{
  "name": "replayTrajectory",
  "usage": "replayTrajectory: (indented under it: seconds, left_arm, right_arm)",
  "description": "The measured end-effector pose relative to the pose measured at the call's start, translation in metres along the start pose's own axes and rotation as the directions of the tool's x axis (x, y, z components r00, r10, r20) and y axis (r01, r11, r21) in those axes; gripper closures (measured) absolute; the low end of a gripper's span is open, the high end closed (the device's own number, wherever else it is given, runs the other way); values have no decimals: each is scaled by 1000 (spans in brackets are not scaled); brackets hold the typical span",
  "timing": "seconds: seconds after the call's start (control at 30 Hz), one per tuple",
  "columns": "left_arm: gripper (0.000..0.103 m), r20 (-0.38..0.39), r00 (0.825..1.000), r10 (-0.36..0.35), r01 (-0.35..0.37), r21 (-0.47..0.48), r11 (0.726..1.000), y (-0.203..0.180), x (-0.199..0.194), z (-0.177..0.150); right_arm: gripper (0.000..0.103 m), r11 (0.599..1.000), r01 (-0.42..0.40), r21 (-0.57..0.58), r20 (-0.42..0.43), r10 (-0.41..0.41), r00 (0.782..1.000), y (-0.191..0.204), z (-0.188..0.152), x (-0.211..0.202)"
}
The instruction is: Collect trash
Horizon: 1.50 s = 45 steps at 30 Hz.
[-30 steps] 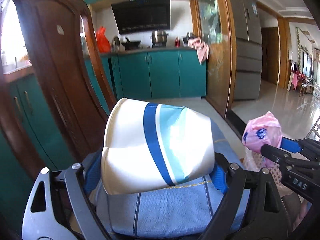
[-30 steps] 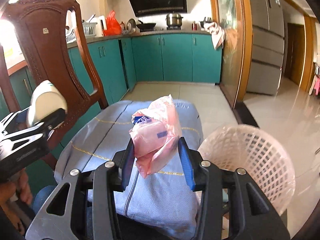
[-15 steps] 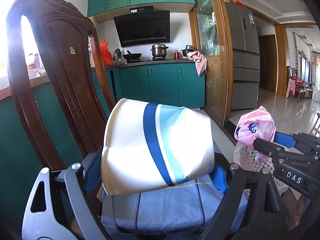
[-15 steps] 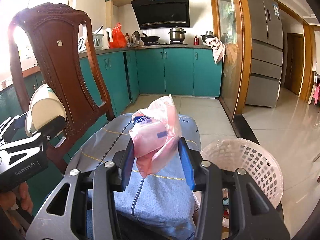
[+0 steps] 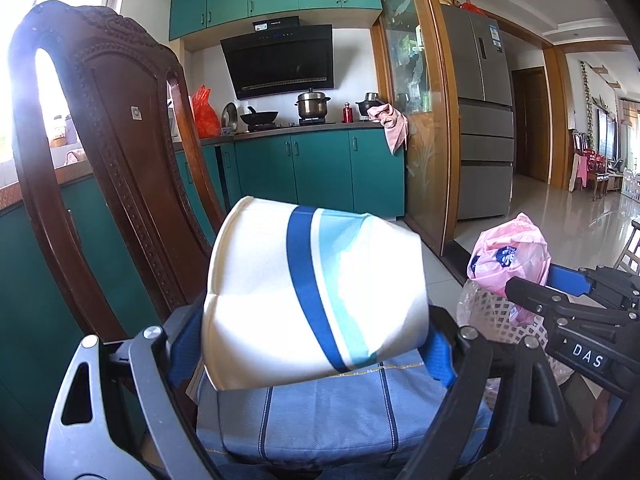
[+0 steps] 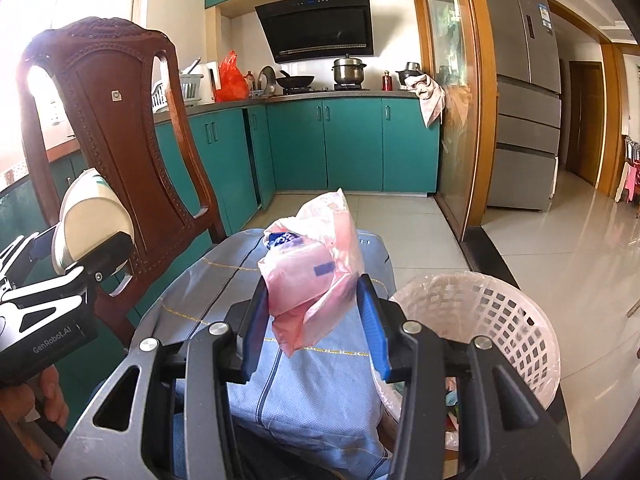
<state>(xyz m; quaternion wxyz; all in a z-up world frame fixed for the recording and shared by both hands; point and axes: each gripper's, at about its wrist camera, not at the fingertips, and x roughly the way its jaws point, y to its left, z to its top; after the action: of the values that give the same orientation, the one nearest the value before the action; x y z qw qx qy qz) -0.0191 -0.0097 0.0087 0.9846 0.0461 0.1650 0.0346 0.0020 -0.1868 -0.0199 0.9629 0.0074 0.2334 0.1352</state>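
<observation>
Teal kitchen cabinets (image 6: pixel 352 144) stand behind us; our left gripper (image 5: pixel 316 332) is clamped on a crushed white paper cup (image 5: pixel 312 300) with blue stripes, held above the blue cloth (image 5: pixel 340 412). Our right gripper (image 6: pixel 316 320) pinches a pink plastic bag (image 6: pixel 316 272) over that cloth, just beside the white mesh bin (image 6: pixel 500 320). At left rises a carved wooden chair (image 6: pixel 112 128)

Black-and-grey gripper (image 6: pixel 316 336) frames, blue pads (image 6: pixel 376 328), silver screws, "GenRobot.AI" and "DAS" labels.
</observation>
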Motion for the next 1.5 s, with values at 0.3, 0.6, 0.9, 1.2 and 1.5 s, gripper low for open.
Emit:
replayTrajectory:
  seconds: [0.3,0.6,0.9,1.2,1.5]
  left_arm:
    - [15,-30,997,-71,72,12,997,-19,10,2]
    - [15,-69,960,-272,274,24,962,-80,42,7]
    - [15,-181,892,-415,433,69,899,-174,95,-3]
    - [14,-354,809,-469,541,138,829,-237,162,-28]
    - [4,-337,857,-391,424,31,905,-178,184,-17]
  right_arm:
    - [59,996,76,50,7,-77,997,-34,-1,-7]
    - [59,966,215,146,0,-217,976,-103,-15,-27]
    - [59,934,302,189,-59,-296,953,-152,-37,-28]
    - [59,911,326,254,-114,-307,945,-183,-46,-8]
    - [50,926,284,249,-169,-247,954,-179,-45,34]
